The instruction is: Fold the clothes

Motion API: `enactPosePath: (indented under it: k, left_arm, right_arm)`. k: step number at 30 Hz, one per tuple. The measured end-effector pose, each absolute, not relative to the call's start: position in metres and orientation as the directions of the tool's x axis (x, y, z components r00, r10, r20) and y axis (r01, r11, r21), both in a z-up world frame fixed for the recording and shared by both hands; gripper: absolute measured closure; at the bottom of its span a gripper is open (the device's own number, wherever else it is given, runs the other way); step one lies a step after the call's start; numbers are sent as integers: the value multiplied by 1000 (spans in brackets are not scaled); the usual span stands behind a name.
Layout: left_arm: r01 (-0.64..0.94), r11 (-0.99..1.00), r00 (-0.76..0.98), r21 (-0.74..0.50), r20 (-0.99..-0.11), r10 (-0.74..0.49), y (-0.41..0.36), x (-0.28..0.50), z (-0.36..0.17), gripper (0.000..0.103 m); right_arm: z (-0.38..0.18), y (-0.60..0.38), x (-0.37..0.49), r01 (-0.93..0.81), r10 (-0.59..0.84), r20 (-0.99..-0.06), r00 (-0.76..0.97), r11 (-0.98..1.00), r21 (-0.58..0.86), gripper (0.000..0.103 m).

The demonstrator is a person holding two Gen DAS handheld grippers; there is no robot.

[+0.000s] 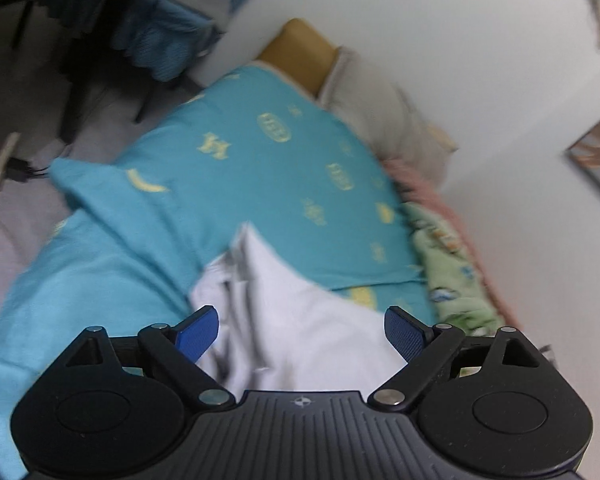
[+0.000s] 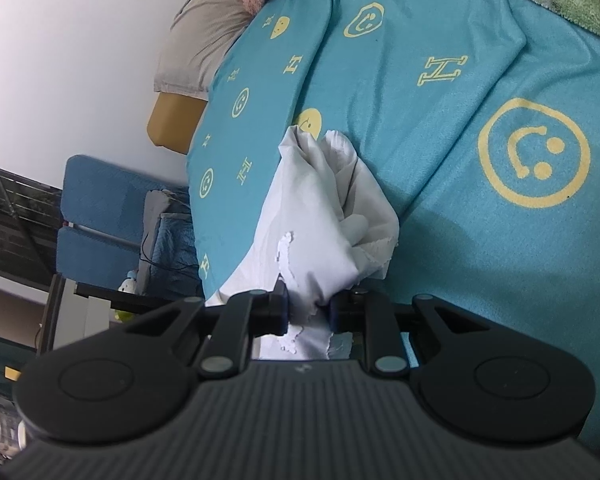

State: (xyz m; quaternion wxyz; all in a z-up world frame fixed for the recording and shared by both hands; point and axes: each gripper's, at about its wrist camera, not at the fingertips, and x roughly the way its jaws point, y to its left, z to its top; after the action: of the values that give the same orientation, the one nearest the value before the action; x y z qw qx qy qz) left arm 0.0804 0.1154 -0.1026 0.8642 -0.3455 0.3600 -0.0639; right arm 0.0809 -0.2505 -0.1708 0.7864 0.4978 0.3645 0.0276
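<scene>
White garment (image 2: 320, 216) bunched on teal bed sheet (image 2: 460, 80); R gripper (image 2: 308, 312) clamped on it, L gripper (image 1: 302, 330) wide apart over it.

Garment: lower centre of R wrist view, crumpled, rising from the pinched edge toward mid-frame, lying on the sheet w/ yellow smileys & H marks. R blue pads nipped tight on a fold of cloth at bottom centre. In L wrist view the garment (image 1: 300, 320) fills lower centre between the spread blue pads (image 1: 198, 332), neither pad pressing it; view blurred. Green patterned blanket (image 1: 452, 272) at right by white wall (image 1: 440, 40), grey pillow (image 1: 380, 112) up centre-right, blue chair (image 2: 100, 216) mid-left of R view.
</scene>
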Motion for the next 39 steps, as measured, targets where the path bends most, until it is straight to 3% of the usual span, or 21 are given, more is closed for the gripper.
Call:
enactPosePath:
  k: [3, 5, 7, 9, 13, 16, 21, 26, 29, 33, 39]
  left_arm:
    - [-122, 745, 667, -656, -610, -428, 104, 89, -119, 16]
    - [-115, 750, 616, -651, -639, -461, 94, 88, -134, 28]
    - [-142, 807, 583, -573, -707, -399, 85, 91, -146, 50]
    - [-192, 844, 570, -502, -757, -321, 85, 93, -156, 61]
    - [-266, 841, 557, -471, -787, -264, 92, 94, -167, 58]
    - [-262, 831, 605, -490, -755, -254, 97, 88, -153, 57]
    - [-159, 823, 770, -545, -591, -242, 107, 66, -99, 30]
    - [64, 649, 703, -758, -428, -568, 76, 57, -97, 19]
    - [27, 452, 538, -892, -368, -758, 46, 68, -138, 15]
    - [-93, 450, 446, -888, -441, -779, 18, 86, -182, 15]
    - [-274, 360, 514, -892, -452, -729, 41, 101, -220, 15]
  right_arm:
    - [-171, -250, 81, 322, 406, -547, 732, 502, 803, 82]
    - [-172, -250, 81, 322, 406, -547, 732, 502, 803, 82]
    - [-172, -251, 81, 324, 405, -549, 731, 502, 802, 82]
    - [-172, -251, 80, 325, 404, -550, 731, 503, 801, 82]
    - [-172, -251, 80, 327, 403, -553, 729, 505, 799, 82]
    - [-172, -251, 79, 330, 402, -555, 728, 504, 798, 82]
    - [-172, -251, 78, 329, 402, -555, 728, 505, 798, 82]
    - [-171, -251, 79, 328, 404, -553, 729, 502, 800, 82]
    - [-171, -252, 77, 332, 408, -550, 729, 492, 805, 82]
    - [-172, -253, 76, 339, 412, -545, 730, 474, 813, 83]
    - [-172, -256, 74, 338, 418, -529, 738, 449, 827, 83]
